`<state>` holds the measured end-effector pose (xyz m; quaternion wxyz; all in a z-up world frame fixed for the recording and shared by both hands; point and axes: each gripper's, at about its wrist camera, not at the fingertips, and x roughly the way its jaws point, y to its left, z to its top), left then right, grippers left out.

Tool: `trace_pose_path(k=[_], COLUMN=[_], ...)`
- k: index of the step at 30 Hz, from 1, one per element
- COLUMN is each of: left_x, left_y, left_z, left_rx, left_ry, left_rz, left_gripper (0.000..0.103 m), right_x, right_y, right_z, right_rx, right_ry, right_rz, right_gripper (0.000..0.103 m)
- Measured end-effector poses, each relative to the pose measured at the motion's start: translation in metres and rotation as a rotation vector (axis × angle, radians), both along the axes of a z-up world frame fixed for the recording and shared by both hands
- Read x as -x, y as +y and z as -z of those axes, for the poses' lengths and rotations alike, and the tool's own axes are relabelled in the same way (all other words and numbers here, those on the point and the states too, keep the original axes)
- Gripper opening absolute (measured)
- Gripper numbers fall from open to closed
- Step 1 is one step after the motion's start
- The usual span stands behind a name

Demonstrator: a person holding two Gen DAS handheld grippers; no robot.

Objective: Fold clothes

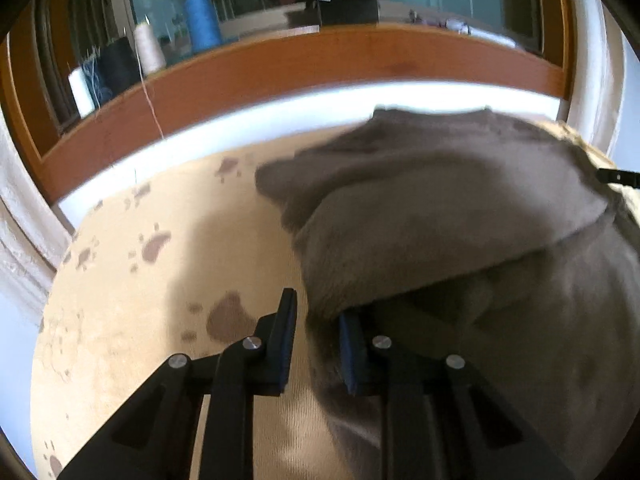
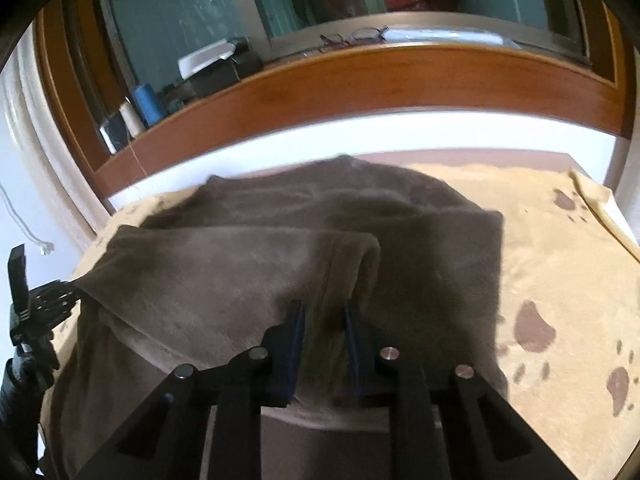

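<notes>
My left gripper (image 1: 318, 320) clenches the edge of the brown garment (image 1: 460, 216), which lies rumpled from the centre toward three o'clock on the tan paw-print blanket (image 1: 132, 288). My right gripper (image 2: 324, 320) pinches a fold of the same garment at six o'clock. At twelve o'clock runs a wooden window sill (image 1: 304, 76); thread cones (image 1: 202, 20) stand on it at eleven o'clock, against the glass.
</notes>
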<state>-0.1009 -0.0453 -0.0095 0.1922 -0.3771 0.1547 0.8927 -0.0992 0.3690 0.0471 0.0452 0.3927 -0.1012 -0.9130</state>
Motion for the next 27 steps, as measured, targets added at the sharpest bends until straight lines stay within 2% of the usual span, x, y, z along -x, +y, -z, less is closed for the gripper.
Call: trace_pose_path(k=[2,6,7,8,9,10,11,14,20,27], left_x=[0.0,-0.001,0.0,0.0,0.001,0.002,0.004,0.013,0.039,0.094], left_y=[-0.001,-0.008,-0.01,-0.013,-0.015,-0.019,-0.025,-0.044,-0.063,-0.043], left_z=[0.009,0.008,0.007,0.006,0.005,0.002,-0.001,-0.014,-0.032,-0.007], left_rx=[0.007,-0.021,-0.034,-0.047,-0.06,-0.089,-0.134,-0.309,-0.546,-0.6], left_ry=[-0.023,-0.043,-0.051,-0.059,-0.068,-0.08,-0.096,-0.153,-0.245,-0.425], left_rz=[-0.004,-0.004,-0.003,-0.003,-0.002,-0.006,-0.014,-0.045,-0.08,-0.132], left_gripper=[0.022,0.023,0.025,0.025,0.026,0.028,0.037,0.085,0.086,0.086], right_x=[0.001,0.003,0.004,0.004,0.005,0.004,0.004,0.003,0.007,0.015], right_y=[0.004,0.012,0.014,0.017,0.019,0.02,0.021,0.019,0.003,-0.007], right_z=[0.01,0.02,0.02,0.02,0.02,0.019,0.019,0.015,0.011,0.019], right_rx=[-0.013,0.057,0.076,0.094,0.111,0.128,0.144,0.16,0.179,0.185], right_ry=[-0.03,-0.049,-0.052,-0.057,-0.057,-0.048,-0.039,-0.011,0.003,-0.009], right_rz=[0.016,0.023,0.025,0.031,0.038,0.041,0.044,0.03,-0.009,-0.011], right_gripper=[0.022,0.022,0.027,0.033,0.055,0.071,0.071,0.071,0.071,0.072])
